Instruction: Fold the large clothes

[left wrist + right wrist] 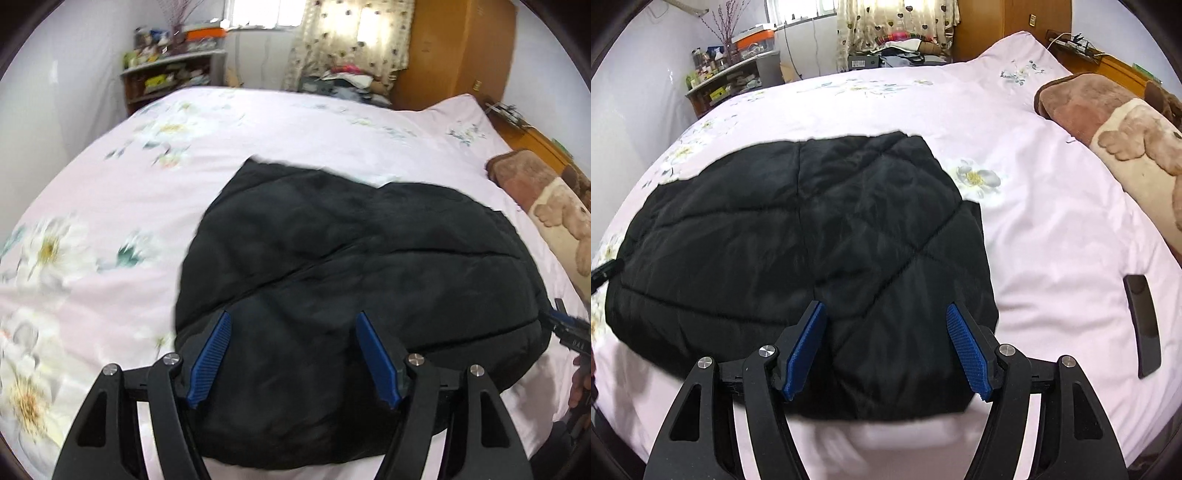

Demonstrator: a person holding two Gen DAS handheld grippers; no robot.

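Daylight enters through the window (pixel 255 14) at the far wall and glows through the curtain (pixel 351 33), blowing both out to near white. The room is evenly bright, with soft shadows. The pink bedspread (pixel 1052 229) looks pale and washed. The black jacket (pixel 798 229) swallows detail; its stitching shows only faintly. Left wrist view is smeared by motion blur, especially the flower prints. Both fisheye views curve strongly, with dark corners.

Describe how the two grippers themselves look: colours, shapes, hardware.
The left gripper and the right gripper look alike: black curved linkage arms with cut-out slots, round silver pivot bolts, and two blue ribbed finger pads. No cables or sleeves show.
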